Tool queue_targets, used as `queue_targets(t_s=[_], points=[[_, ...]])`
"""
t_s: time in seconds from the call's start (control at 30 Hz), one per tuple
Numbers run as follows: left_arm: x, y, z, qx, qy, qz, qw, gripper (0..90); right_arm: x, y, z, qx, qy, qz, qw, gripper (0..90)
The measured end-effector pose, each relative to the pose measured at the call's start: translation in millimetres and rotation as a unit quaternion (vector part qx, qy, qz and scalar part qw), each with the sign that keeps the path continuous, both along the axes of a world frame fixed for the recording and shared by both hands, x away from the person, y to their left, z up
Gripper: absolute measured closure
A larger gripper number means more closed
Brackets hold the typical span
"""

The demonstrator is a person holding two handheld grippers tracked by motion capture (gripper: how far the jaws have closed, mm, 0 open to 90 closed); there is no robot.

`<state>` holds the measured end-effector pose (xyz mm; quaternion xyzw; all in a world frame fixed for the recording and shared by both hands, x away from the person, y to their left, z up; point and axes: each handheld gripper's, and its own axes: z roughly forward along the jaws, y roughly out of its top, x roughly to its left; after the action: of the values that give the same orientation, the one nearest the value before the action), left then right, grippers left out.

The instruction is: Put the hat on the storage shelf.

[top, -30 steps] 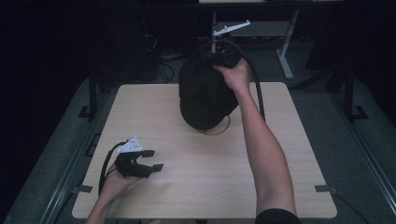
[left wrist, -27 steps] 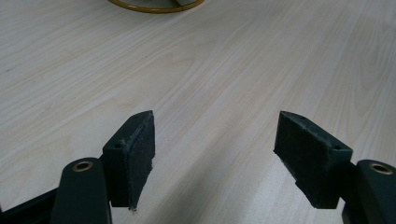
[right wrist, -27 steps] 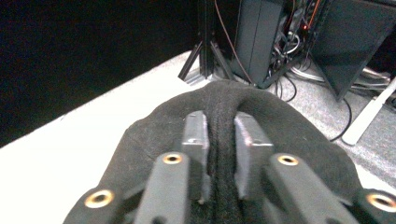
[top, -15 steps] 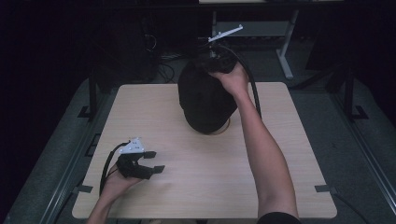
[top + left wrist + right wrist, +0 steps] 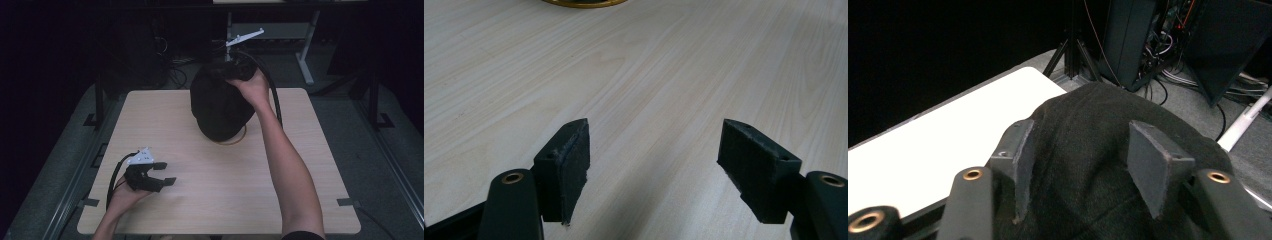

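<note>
Centrally, toward the far edge of the table [image 5: 310, 165], a black cloth [image 5: 217, 107] is draped over something with a gold rim [image 5: 235, 141]; the right gripper [image 5: 1078, 165] is held at the cloth's far top, jaws spread with cloth between them; the left gripper [image 5: 162, 173] is held near-left, jaws spread wide and empty above bare wood.

dark room | grey floor [image 5: 380, 165] | pale wooden table [image 5: 210, 165] | cables [image 5: 1173, 75]

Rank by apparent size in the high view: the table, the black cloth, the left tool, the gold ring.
1. table
2. black cloth
3. left tool
4. gold ring, though mostly hidden under the cloth, so its rank is unsure.
</note>
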<state>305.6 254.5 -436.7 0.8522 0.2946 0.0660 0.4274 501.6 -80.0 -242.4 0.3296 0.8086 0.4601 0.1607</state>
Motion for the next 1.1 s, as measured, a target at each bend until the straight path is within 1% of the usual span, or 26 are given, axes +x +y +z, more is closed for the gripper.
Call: queue_targets(t_s=[0.13, 0.17, 0.23, 0.37, 0.5, 0.57, 0.63, 0.77, 0.83, 0.97, 1.1], points=[[-0.2, 0.7, 0.3, -0.001, -0.001, 0.003, 1.0, 28.3, -3.8, -6.6, 1.7, 0.011, -0.001, 0.0, 0.9999, 41.9], [0.3, 1.4, 0.6, 0.001, -0.005, 0.002, 1.0, 28.3, -4.9, -8.8, 2.2, 0.015, 0.0, -0.001, 0.9999, 41.4], [0.3, 2.1, 0.7, -0.001, -0.006, 0.006, 1.0, 28.3, -7.2, -13.2, 2.9, 0.021, 0.001, -0.001, 0.9998, 40.2], [0.7, 3.1, 1.0, 0.002, -0.008, 0.008, 0.9999, 28.1, -11.2, -21.5, 3.2, 0.026, 0.002, -0.001, 0.9997, 37.6], [0.6, 2.6, 0.4, 0.007, -0.008, 0.008, 0.9999, 28.0, -15.0, -29.3, 3.3, 0.04, 0.01, -0.001, 0.9992, 36.3], [0.6, 2.7, 0.4, 0.008, -0.009, 0.008, 0.9999, 28.1, -17.0, -33.0, 3.2, 0.046, 0.008, 0.0, 0.9989, 35.8], [0.9, 3.3, 0.8, 0.01, -0.009, 0.009, 0.9999, 28.0, -19.3, -36.4, 3.4, 0.047, 0.006, 0.0, 0.9989, 35.7], [0.4, 3.7, 0.8, 0.009, -0.007, 0.011, 0.9999, 28.0, -23.3, -42.6, 1.8, 0.048, 0.01, 0.0, 0.9988, 34.4], [0.4, 3.8, 0.6, 0.01, -0.008, 0.012, 0.9998, 28.0, -24.5, -46.0, 0.9, 0.049, 0.018, -0.001, 0.9986, 32.9], [0.4, 3.9, 0.5, 0.011, -0.008, 0.013, 0.9998, 28.0, -29.6, -53.5, -0.5, 0.054, 0.014, -0.002, 0.9984, 32.5], [-0.2, 3.9, 0.6, 0.013, -0.009, 0.013, 0.9998, 27.9, -35.1, -61.9, -2.6, 0.059, 0.021, -0.003, 0.998, 30.9]])
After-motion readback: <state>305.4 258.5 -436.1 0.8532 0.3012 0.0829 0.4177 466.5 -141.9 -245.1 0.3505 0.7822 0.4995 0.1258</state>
